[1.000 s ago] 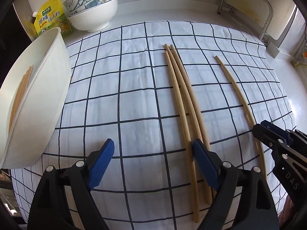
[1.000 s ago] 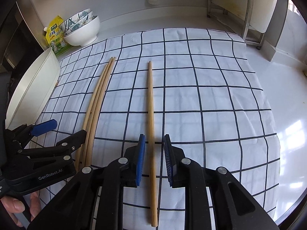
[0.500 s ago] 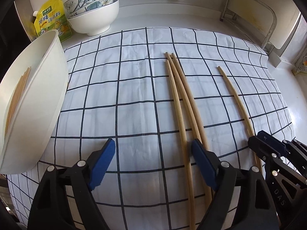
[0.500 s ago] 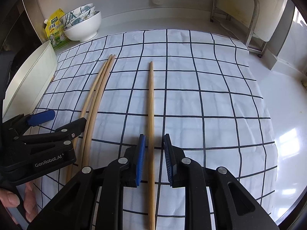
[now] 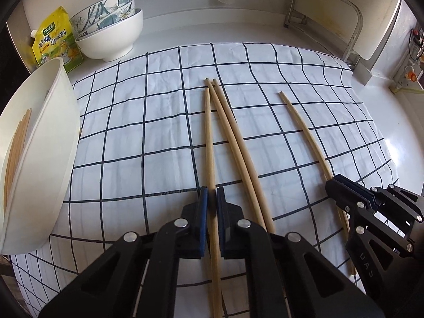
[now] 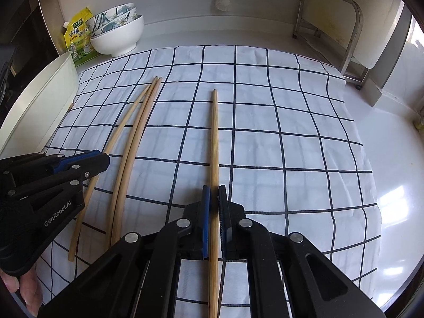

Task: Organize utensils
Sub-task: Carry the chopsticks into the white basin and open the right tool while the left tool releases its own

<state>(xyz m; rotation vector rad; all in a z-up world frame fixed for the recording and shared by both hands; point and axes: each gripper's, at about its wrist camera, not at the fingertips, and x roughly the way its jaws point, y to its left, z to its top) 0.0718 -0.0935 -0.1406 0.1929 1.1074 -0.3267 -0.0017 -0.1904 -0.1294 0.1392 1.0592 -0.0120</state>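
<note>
Now the left gripper (image 5: 212, 198) has snapped its jaws onto the leftmost chopstick (image 5: 208, 137) on the checked cloth (image 5: 132, 137). Right gripper (image 6: 214, 198) jaws pinch the lone chopstick (image 6: 215, 137). Two chopsticks (image 5: 233, 137) lie between. Farther left sits a white tub (image 5: 47, 159).

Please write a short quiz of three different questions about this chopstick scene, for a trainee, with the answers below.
1. True or false: the left gripper is shut on a chopstick.
2. How many chopsticks lie on the checked cloth, counting the gripped ones?
3. What does the right gripper hold: A) the lone chopstick; B) a bowl; C) nothing?

Key: 1 true; 2 four; 3 A.
</note>
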